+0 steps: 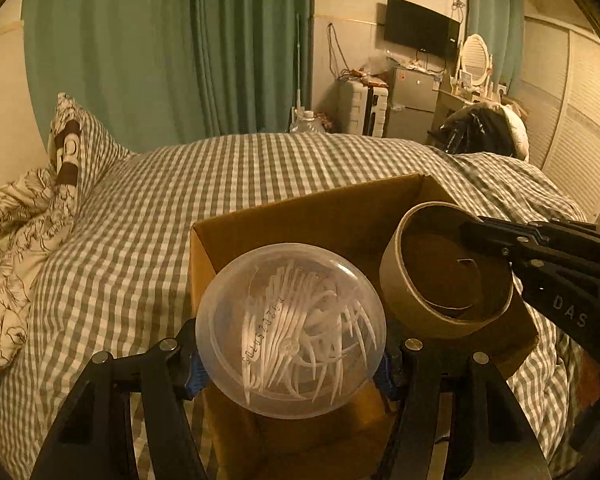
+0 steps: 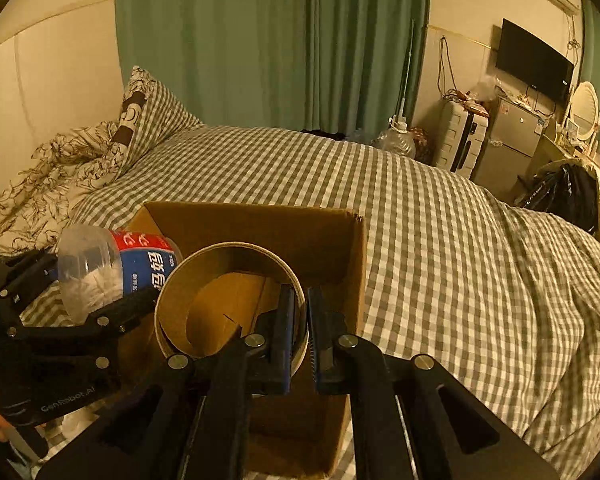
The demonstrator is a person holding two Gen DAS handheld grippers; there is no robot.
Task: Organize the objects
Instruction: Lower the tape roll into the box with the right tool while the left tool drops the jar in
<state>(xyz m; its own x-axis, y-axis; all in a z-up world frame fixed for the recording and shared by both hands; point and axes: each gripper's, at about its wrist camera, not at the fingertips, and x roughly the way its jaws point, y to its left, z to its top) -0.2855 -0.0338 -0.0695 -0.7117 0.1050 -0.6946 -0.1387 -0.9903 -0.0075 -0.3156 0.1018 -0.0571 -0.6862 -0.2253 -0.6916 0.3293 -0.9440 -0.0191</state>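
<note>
My left gripper is shut on a clear round plastic tub of white floss picks, held above the open cardboard box. The tub also shows in the right wrist view, with a blue and red label. My right gripper is shut on the wall of a brown cardboard ring, held over the same box. In the left wrist view the ring hangs over the box's right side, with the right gripper clamped on its rim.
The box rests on a bed with a grey checked cover. A checked pillow and a floral quilt lie at the left. Green curtains hang behind. A fridge, a wall television and a dark bag stand at the far right.
</note>
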